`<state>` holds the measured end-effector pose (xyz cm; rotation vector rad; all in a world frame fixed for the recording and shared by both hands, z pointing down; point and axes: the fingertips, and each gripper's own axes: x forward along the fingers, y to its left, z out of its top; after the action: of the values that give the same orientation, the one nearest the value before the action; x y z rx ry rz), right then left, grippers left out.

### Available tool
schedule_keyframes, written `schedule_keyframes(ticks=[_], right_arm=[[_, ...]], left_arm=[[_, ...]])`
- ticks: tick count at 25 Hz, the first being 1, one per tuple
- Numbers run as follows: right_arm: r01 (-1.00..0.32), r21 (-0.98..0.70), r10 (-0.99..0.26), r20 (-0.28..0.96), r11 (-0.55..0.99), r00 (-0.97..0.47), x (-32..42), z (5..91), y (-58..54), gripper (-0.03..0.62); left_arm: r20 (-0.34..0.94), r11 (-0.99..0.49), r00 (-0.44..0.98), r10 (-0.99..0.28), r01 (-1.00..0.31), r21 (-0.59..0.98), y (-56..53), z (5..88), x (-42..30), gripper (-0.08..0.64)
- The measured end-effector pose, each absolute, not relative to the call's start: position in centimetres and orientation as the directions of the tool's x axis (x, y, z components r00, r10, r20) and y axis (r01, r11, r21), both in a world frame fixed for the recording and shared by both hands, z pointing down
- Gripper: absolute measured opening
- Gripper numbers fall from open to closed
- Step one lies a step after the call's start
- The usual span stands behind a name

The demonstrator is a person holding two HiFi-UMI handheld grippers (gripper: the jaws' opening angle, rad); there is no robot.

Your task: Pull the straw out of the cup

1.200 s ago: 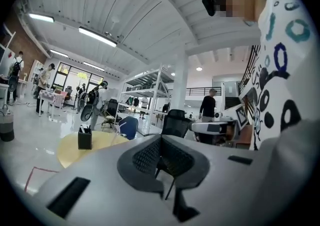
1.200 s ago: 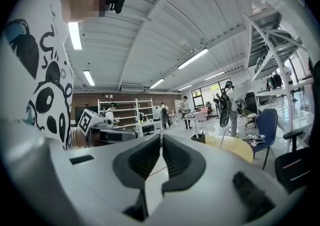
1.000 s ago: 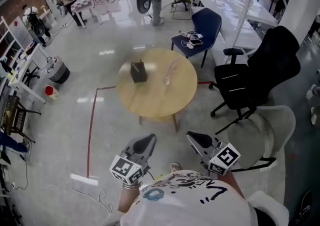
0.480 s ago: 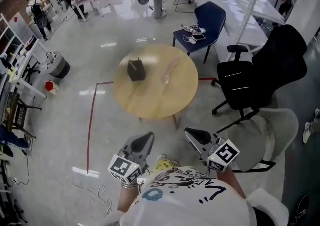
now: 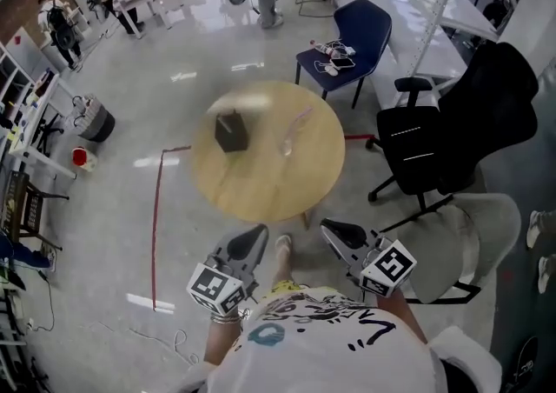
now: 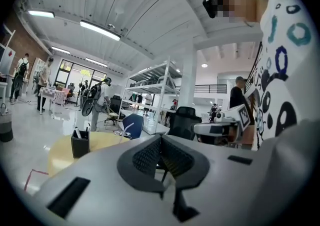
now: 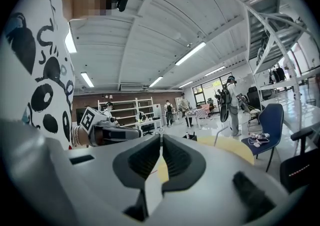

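In the head view, the left gripper (image 5: pixel 252 243) hung at lower left of centre, its jaws clenched on nothing. Above it, on the round table (image 5: pixel 261 191), stood a black holder (image 5: pixel 230 132). To the holder's right was the clear cup (image 5: pixel 289 143), with the straw (image 5: pixel 301 116) leaning in it. The right gripper (image 5: pixel 337 232), at lower right of centre, was also pressed together and empty.

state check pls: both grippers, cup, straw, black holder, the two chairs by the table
left gripper: shut, empty, short of the table.
right gripper: shut, empty, short of the table.
cup: standing on the round table, untouched; blurred.
straw: in the cup, leaning, not pulled out.
black holder: upright on the table, pens in it.
blue chair: small items on its seat.
black office chair: unoccupied.
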<state>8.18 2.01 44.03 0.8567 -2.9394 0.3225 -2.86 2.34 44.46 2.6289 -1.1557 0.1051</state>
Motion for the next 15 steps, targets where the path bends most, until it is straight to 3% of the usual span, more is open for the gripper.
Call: schedule_keyframes(ticks=[15], right_arm=[[-0.598,-0.21,-0.585,0.129,0.773,-0.801,4.0,44.3,-11.6,0.029]], left_arm=[[0.194,-0.716,0.747,-0.636,-0.665,0.211,-12.3,44.6,-6.7,0.015]])
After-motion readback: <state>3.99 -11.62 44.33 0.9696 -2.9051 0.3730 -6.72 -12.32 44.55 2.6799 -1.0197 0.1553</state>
